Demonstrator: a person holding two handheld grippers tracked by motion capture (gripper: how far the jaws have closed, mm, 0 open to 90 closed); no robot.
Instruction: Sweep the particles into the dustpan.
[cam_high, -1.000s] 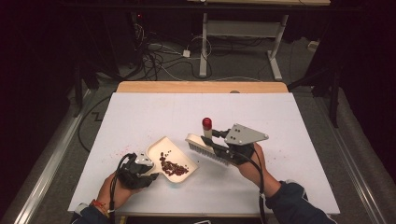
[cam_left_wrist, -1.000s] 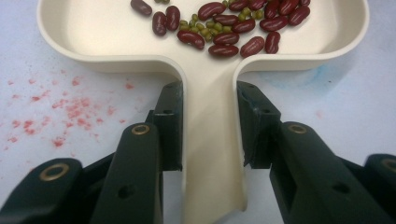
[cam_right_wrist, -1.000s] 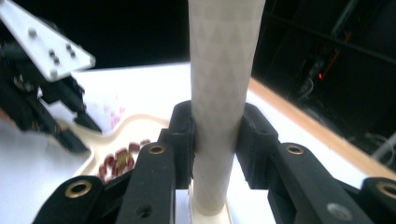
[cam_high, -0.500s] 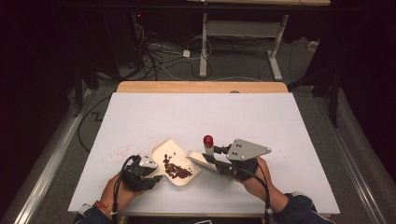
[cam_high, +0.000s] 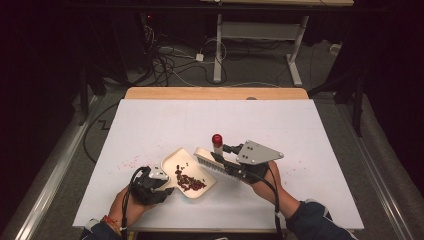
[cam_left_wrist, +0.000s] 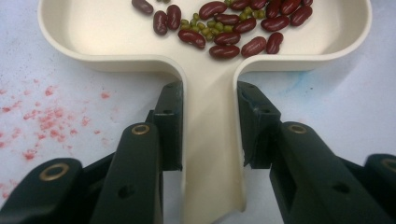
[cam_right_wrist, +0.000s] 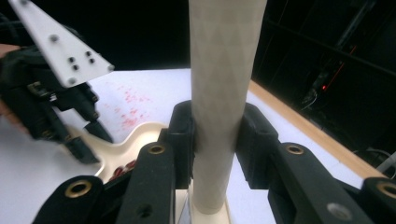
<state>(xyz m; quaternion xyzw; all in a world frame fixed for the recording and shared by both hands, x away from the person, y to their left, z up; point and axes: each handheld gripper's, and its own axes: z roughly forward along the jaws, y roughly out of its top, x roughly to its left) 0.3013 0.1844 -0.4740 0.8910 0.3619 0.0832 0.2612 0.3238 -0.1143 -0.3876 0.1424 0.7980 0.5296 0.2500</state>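
Near the tabletop's (cam_high: 150, 120) front edge: brush (cam_high: 212, 162) sits just right of the dustpan (cam_high: 192, 172), bristle edge at its open lip.
I've got the left tool (cam_left_wrist: 208, 100) clamped on the pan handle, beans (cam_left_wrist: 233, 23) inside. Right tool (cam_right_wrist: 215, 128) grips the brush handle, long axis slanted up-right, bristles facing the pan.

Beans (cam_high: 189, 182) in dustpan (cam_high: 172, 163), brush (cam_high: 214, 161) just right.
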